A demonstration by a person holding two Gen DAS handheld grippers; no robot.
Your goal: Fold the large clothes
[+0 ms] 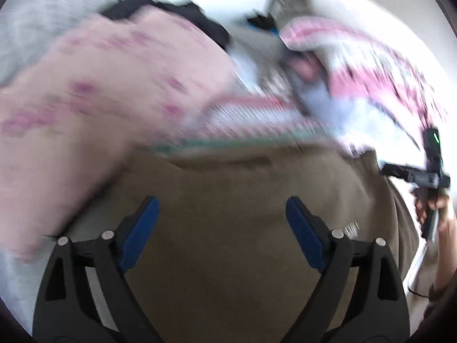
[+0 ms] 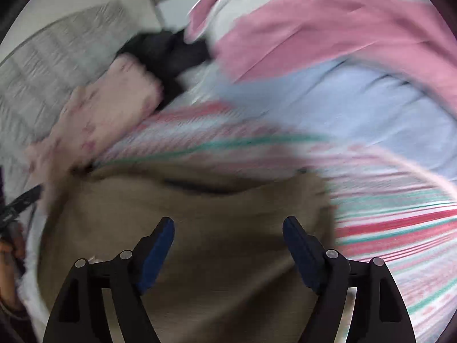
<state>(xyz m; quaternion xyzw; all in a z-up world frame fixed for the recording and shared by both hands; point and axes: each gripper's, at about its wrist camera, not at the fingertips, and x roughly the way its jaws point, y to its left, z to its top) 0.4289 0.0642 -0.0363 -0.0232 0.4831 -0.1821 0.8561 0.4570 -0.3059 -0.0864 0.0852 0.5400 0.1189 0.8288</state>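
left gripper (image 1: 221, 211): jaws apart, empty, over brown garment (image 1: 242, 214)
right gripper (image 2: 228, 228): jaws apart, empty, same garment

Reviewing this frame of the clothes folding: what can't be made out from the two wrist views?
- Tan garment: motion blur in both views; type unreadable, near edge hidden behind the left gripper and right gripper, both open.
- Pale pink flowered cloth: smeared, print unclear.
- Dark clothing: blurred, partly covered by the pink cloth.
- Small white mark on the tan fabric: too small to read.
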